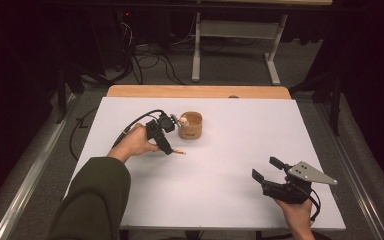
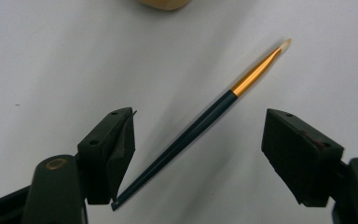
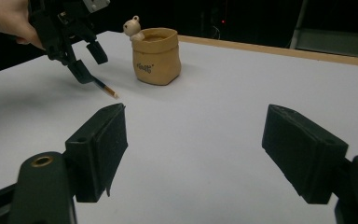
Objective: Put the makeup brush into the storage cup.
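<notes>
My left gripper (image 2: pixel 198 140) hangs wide open over the paintbrush (image 2: pixel 200 122), which seems to lie on the white table (image 1: pixel 220 165) just beside the tan pot (image 1: pixel 190 125). My right gripper (image 3: pixel 193 151) is wide open, empty, well apart.

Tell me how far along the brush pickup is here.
Early. Done: the left hand-held gripper sits open over the paintbrush, jaws either side of its handle. In hand: nothing is clamped; the brush lies on the white table. Left, probably: closing, lifting, reaching the tan pot. The right hand-held gripper waits open.
</notes>
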